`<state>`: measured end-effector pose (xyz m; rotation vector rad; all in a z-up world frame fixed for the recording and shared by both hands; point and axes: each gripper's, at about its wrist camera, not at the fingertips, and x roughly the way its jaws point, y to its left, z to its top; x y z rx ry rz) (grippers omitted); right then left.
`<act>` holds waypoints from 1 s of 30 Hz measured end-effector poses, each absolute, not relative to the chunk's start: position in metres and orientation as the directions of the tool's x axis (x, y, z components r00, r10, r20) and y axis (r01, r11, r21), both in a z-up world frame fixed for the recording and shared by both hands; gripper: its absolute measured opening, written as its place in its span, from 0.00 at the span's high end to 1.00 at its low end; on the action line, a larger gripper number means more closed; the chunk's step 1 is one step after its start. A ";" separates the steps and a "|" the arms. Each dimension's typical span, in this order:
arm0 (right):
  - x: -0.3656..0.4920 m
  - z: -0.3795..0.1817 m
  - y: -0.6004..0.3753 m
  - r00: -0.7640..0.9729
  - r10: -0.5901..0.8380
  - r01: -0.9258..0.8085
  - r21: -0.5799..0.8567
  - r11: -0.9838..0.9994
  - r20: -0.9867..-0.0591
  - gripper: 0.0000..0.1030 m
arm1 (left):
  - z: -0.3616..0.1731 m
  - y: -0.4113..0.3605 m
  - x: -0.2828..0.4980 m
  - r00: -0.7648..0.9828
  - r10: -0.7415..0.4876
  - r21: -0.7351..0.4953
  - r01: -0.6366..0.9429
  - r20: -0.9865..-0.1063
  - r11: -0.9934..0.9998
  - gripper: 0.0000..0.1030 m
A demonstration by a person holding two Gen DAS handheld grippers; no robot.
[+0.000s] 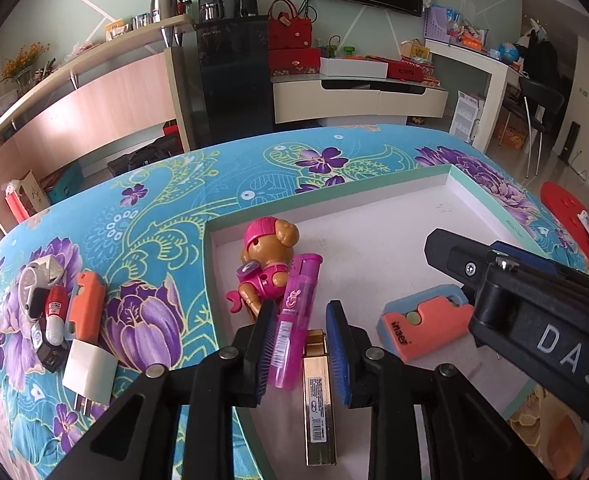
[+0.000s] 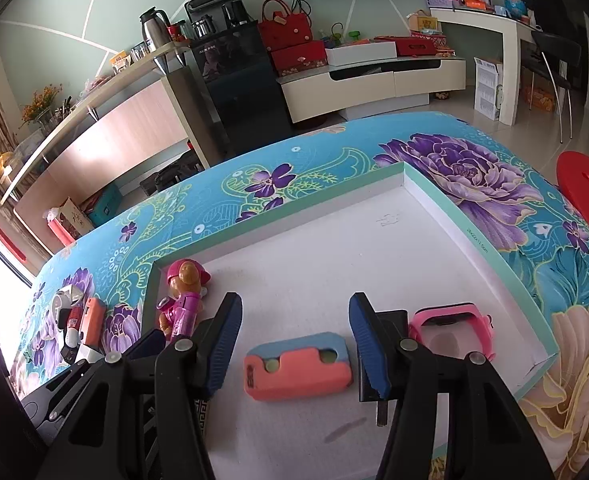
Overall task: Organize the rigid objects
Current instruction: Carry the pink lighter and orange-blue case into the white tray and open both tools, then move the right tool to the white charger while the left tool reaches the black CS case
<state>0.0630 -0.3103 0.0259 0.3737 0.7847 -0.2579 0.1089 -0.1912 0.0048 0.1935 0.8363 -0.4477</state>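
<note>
A white tray with a mint rim point(image 1: 374, 186) lies on the flowered cloth. In the left wrist view my left gripper point(image 1: 302, 348) stands open inside it. A pink tube point(image 1: 298, 312) lies between its blue pads and leans on a pink dog toy point(image 1: 268, 256), with a gold box point(image 1: 318, 404) flat beside the tube. In the right wrist view my right gripper point(image 2: 296, 344) is open around an orange and blue block point(image 2: 298, 368). Its pads stand apart from the block. A pink watch point(image 2: 450, 332) and a black plug point(image 2: 380, 364) lie by its right finger.
Left of the tray, on the cloth, lie a grey watch point(image 1: 38, 280), a red and white item point(image 1: 56, 316), an orange case point(image 1: 88, 308) and a white charger point(image 1: 88, 376). A red stool point(image 2: 586, 188) stands off the table's right. The tray's far half holds nothing.
</note>
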 end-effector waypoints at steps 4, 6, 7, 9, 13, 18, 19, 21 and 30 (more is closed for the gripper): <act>0.061 0.029 -0.312 0.686 -0.100 0.368 0.225 0.902 -0.720 0.44 | 0.012 -0.186 0.107 0.599 -0.312 -0.014 0.449 -0.738 0.894 0.59; 0.060 0.030 -0.313 0.688 -0.104 0.372 0.225 0.900 -0.719 0.44 | 0.016 -0.182 0.107 0.609 -0.309 -0.013 0.439 -0.730 0.898 0.59; 0.060 0.030 -0.313 0.687 -0.106 0.374 0.225 0.900 -0.719 0.44 | 0.018 -0.179 0.108 0.613 -0.302 -0.012 0.430 -0.730 0.903 0.59; 0.060 0.030 -0.313 0.685 -0.107 0.375 0.223 0.900 -0.720 0.44 | 0.019 -0.170 0.110 0.620 -0.283 -0.012 0.403 -0.731 0.915 0.59; 0.061 0.028 -0.311 0.679 -0.106 0.371 0.215 0.903 -0.726 0.44 | 0.022 -0.145 0.119 0.643 -0.225 -0.012 0.317 -0.732 0.948 0.53; 0.067 0.026 -0.301 0.665 -0.118 0.359 0.177 0.916 -0.738 0.44 | 0.025 -0.110 0.126 0.668 -0.139 -0.014 0.188 -0.731 0.982 0.38; 0.067 0.026 -0.299 0.664 -0.119 0.355 0.172 0.919 -0.738 0.44 | 0.024 -0.103 0.128 0.668 -0.119 -0.014 0.160 -0.734 0.987 0.36; 0.069 0.026 -0.294 0.665 -0.113 0.343 0.168 0.924 -0.738 0.44 | 0.023 -0.092 0.131 0.666 -0.080 -0.009 0.109 -0.741 0.994 0.32; 0.081 0.023 -0.257 0.663 -0.090 0.271 0.126 0.954 -0.743 0.42 | 0.016 -0.060 0.136 0.643 0.029 0.008 -0.035 -0.765 0.999 0.16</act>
